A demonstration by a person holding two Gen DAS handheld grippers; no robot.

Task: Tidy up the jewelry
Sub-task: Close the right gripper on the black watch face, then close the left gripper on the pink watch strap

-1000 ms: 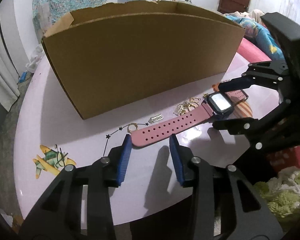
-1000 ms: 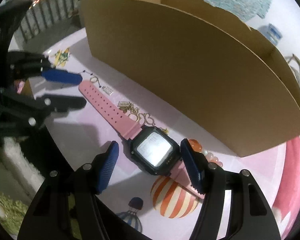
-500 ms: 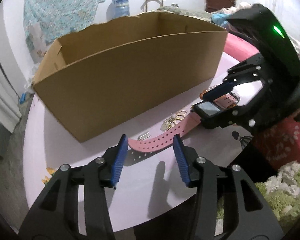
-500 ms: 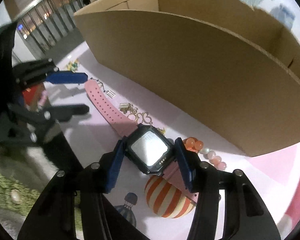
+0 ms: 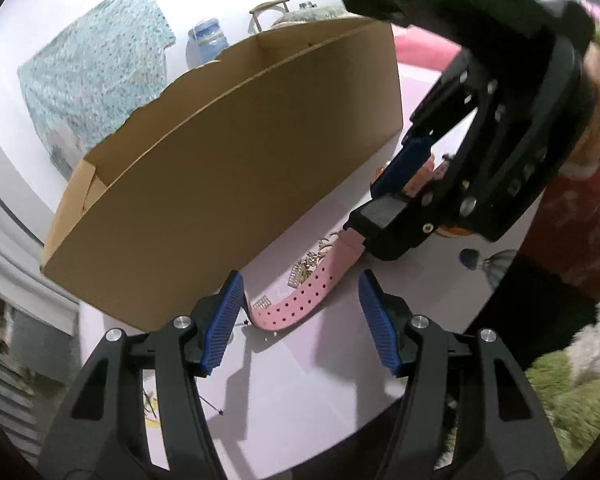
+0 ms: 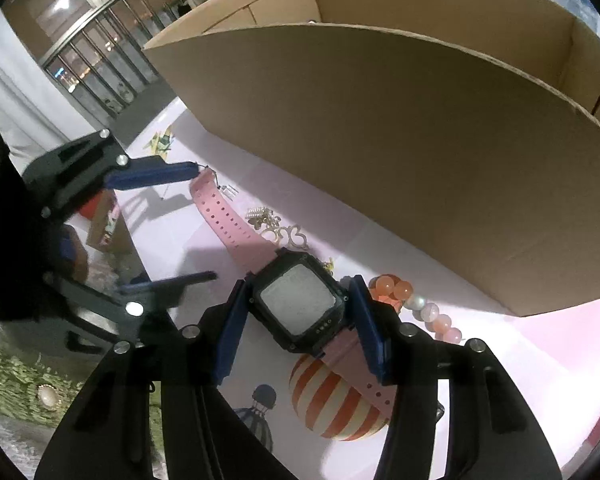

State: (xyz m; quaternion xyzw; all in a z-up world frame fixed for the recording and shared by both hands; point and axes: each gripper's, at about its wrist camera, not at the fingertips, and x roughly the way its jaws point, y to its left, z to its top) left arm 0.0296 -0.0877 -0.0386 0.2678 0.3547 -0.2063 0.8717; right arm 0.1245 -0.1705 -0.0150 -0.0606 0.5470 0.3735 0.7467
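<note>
Between the blue pads of the right gripper (image 6: 298, 316) sits the black case of the watch (image 6: 298, 308); both pads press its sides, so the tongs are narrowed onto it. The case looks raised slightly off the table (image 6: 204, 240), while the long pink strap trails down to the surface; whether the short strap end behind the case touches the table cannot be told.

The left gripper (image 5: 300, 316) hangs with its tongs wide and nothing between them. The free end of the strap lies just ahead of its fingertips, near the left pad, not touching either so far as the left wrist view shows.

Just beyond the strap lie small gold and silver pieces (image 6: 274, 224), loose on the table and partly against the strap's edge. To the right of the case rests a bead bracelet (image 6: 418, 306) of orange and pale beads, close to the right pad.

Farthest back stands the open cardboard box (image 6: 400, 132), its near wall tall and close behind the jewelry. Its interior is mostly hidden; what it holds cannot be told.

Judgement: the step in hand is the pickup of the watch, grip made, transfer not yet done. The next move calls for a lift high enough for the dangling strap to pass the box wall, without dragging the small pieces along. The left gripper could steady the strap end.
</note>
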